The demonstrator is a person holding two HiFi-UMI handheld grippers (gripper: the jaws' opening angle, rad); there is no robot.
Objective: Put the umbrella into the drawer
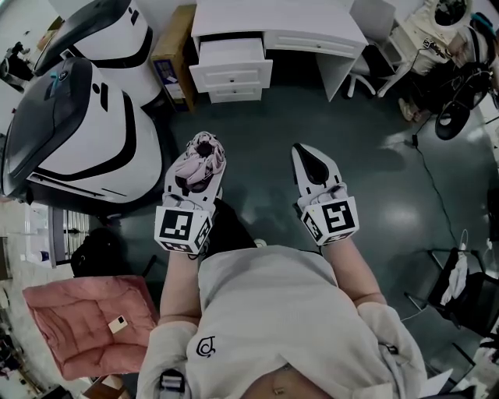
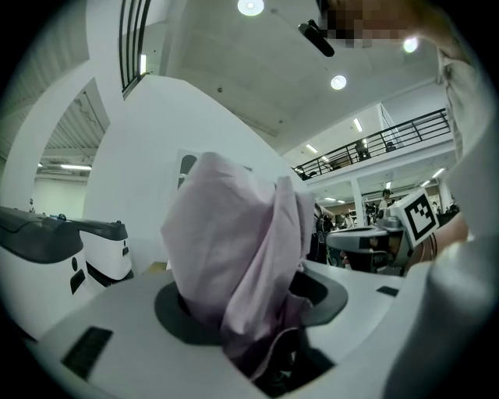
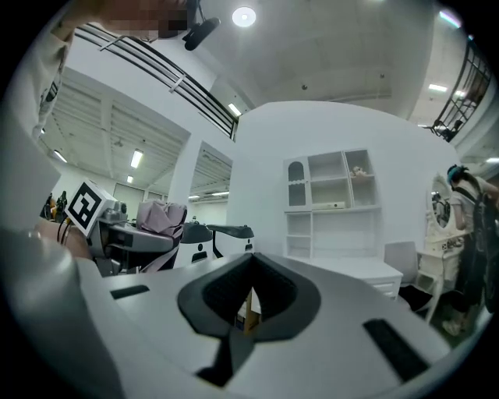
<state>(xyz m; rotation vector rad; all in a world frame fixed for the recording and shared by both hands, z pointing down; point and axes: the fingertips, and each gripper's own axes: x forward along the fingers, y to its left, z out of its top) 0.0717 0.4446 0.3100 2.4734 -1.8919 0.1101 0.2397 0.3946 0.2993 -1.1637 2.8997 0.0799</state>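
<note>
A folded pale pink umbrella (image 1: 199, 164) sits between the jaws of my left gripper (image 1: 204, 145), which is shut on it and held level above the dark floor. In the left gripper view the umbrella's bunched fabric (image 2: 234, 249) fills the gap in the left gripper (image 2: 251, 305) and stands up out of it. My right gripper (image 1: 306, 153) hangs beside it, shut with nothing in it, and its jaws meet at a point in the right gripper view (image 3: 249, 290). Ahead stands a white desk (image 1: 273, 23) with its top drawer (image 1: 230, 56) pulled open.
Two large white-and-black machines (image 1: 70, 132) stand to the left, with a cardboard box (image 1: 173, 54) beside the desk. A pink cushion (image 1: 90, 316) lies low on the left. Cables, a black round stand (image 1: 452, 117) and a chair (image 1: 460, 284) crowd the right side.
</note>
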